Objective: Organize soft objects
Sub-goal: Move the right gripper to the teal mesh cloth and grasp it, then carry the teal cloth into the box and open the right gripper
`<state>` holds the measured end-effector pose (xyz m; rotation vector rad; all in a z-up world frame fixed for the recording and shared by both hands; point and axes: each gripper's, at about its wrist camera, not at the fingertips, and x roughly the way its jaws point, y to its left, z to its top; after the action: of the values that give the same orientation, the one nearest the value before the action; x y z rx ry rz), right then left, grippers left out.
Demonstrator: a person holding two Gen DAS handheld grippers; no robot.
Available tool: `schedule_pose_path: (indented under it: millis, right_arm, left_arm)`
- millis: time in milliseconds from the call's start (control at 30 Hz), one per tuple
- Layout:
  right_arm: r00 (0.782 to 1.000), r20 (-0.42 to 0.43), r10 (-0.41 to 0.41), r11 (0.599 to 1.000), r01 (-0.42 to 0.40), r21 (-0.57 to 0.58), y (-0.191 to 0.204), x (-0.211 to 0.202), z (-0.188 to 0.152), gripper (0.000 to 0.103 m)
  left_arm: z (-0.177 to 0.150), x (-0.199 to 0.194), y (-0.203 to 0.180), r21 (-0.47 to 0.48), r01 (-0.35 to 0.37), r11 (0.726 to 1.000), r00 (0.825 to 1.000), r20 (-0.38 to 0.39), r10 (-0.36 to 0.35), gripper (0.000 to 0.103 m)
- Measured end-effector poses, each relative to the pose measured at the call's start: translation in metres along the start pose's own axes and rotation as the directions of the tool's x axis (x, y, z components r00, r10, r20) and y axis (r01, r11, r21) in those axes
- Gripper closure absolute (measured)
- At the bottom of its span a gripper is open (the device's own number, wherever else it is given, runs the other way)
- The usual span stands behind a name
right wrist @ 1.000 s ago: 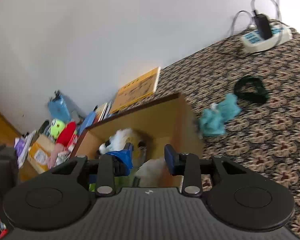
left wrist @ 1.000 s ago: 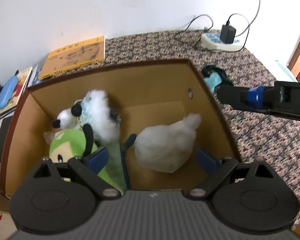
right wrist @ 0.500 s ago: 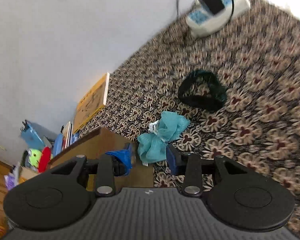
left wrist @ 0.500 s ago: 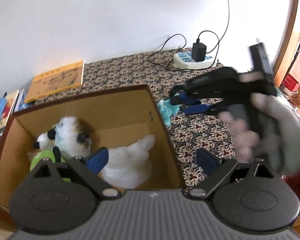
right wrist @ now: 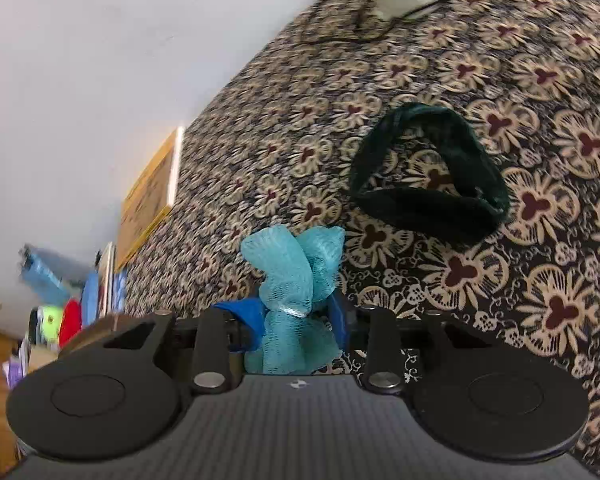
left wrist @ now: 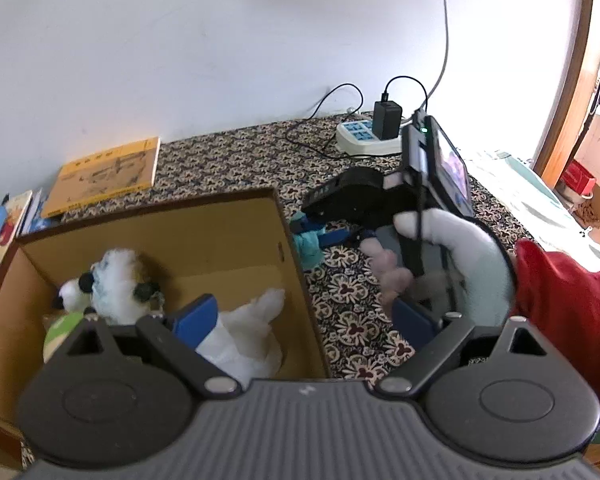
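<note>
A teal mesh puff point(right wrist: 288, 268) lies on the patterned carpet, just right of the cardboard box point(left wrist: 292, 256). My right gripper point(right wrist: 296, 316) has its blue pads on either side of the puff and its jaws are closing, pressing into the mesh. In the left wrist view the same gripper point(left wrist: 320, 232) is held by a gloved hand point(left wrist: 468, 256). A dark green fabric band point(right wrist: 428, 196) lies farther out. Inside the box are a white plush point(left wrist: 240, 340), a black-and-white dog plush point(left wrist: 116, 288) and a green plush point(left wrist: 58, 328). My left gripper point(left wrist: 306, 318) hangs open over the box's right wall, holding nothing.
A white power strip point(left wrist: 364, 140) with a black charger and cables sits by the wall. A yellow book point(left wrist: 108, 176) lies behind the box, with more books and toys at the far left. A red sleeve point(left wrist: 560, 292) fills the right side.
The right gripper came down from above the box to the carpet and closed around the teal puff. The left gripper shifted right, so the box now sits further left in its view.
</note>
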<state>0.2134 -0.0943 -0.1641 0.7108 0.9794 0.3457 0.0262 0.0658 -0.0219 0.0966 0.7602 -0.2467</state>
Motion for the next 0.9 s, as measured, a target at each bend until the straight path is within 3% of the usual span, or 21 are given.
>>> schedule_pose_path:
  millis: [233, 500, 667, 700, 733, 900]
  right_arm:
    - [0.993, -0.060, 0.100, 0.995, -0.099, 0.012, -0.035, -0.046, -0.014, 0.096]
    - [0.973, -0.065, 0.222, 0.973, -0.217, 0.075, -0.067, -0.124, -0.044, 0.095]
    - [0.955, -0.058, 0.291, 0.955, -0.286, 0.083, -0.072, -0.160, -0.061, 0.095]
    - [0.954, -0.058, 0.294, 0.954, -0.289, 0.080, -0.071, -0.164, -0.064, 0.095]
    - [0.955, -0.058, 0.290, 0.955, -0.286, 0.075, -0.067, -0.166, -0.065, 0.095]
    - [0.964, -0.059, 0.260, 0.965, -0.260, 0.009, -0.055, -0.175, -0.075, 0.094]
  left_arm:
    - [0.007, 0.012, -0.032, 0.086, 0.050, 0.995, 0.999, 0.001, -0.050, 0.013]
    - [0.000, 0.035, -0.077, 0.192, 0.146, 0.970, 0.989, -0.048, -0.139, 0.021]
    - [-0.009, 0.048, -0.091, 0.199, 0.191, 0.961, 0.980, -0.100, -0.174, 0.038]
    - [-0.011, 0.050, -0.092, 0.193, 0.201, 0.960, 0.977, -0.111, -0.182, 0.041]
    - [-0.012, 0.050, -0.091, 0.184, 0.209, 0.960, 0.975, -0.112, -0.191, 0.050]
    - [-0.011, 0.042, -0.088, 0.156, 0.232, 0.960, 0.971, -0.101, -0.219, 0.065]
